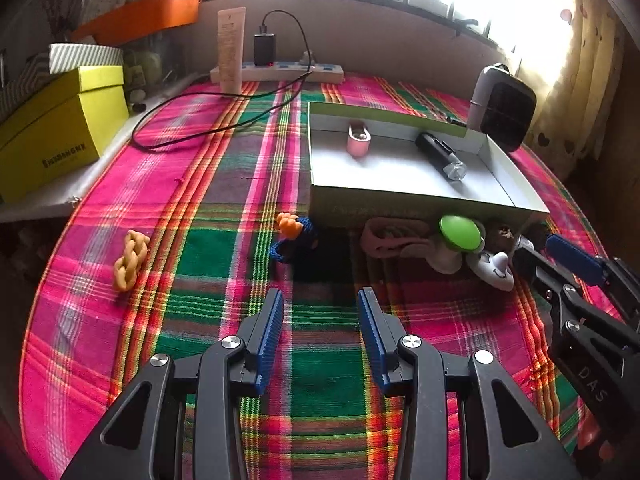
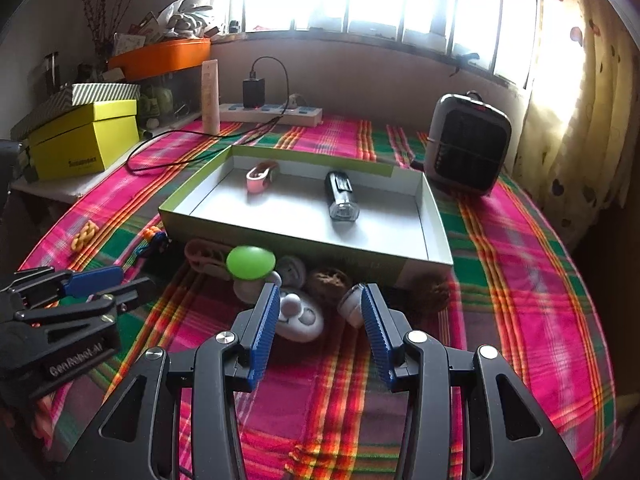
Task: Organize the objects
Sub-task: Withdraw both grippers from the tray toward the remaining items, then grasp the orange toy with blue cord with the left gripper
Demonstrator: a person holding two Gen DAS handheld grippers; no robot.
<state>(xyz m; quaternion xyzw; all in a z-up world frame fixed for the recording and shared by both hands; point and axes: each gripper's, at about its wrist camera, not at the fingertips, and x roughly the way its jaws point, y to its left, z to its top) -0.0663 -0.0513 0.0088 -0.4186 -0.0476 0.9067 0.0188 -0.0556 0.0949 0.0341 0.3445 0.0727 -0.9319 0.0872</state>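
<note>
Both grippers hang low over the plaid cloth (image 1: 224, 184), jaws apart and nothing between them. The left gripper (image 1: 320, 300) faces bare cloth, with the blue-and-orange knitted piece (image 1: 294, 236) ahead, just off the near left corner of the shallow box (image 2: 304, 246). Out toward the cloth's left edge lies the yellow braided piece (image 1: 130, 260), its long axis running near to far.

The right gripper (image 2: 318, 294) points into the crowd along the box's near wall: a green-capped mushroom toy (image 2: 250, 266), a white round toy (image 2: 300, 314) lying right ahead between the fingers' line, a small clear cap (image 2: 350, 304) just beside the right finger, and two brown lumps (image 2: 328, 282) behind. That box wall blocks the way forward.

Inside the box, the pink item (image 2: 258, 178) sits near the far wall, and the black flashlight (image 2: 342, 196) lies with its lens toward the near wall. Behind stand a heater (image 2: 468, 148), power strip (image 2: 272, 114) and yellow box (image 2: 84, 142).
</note>
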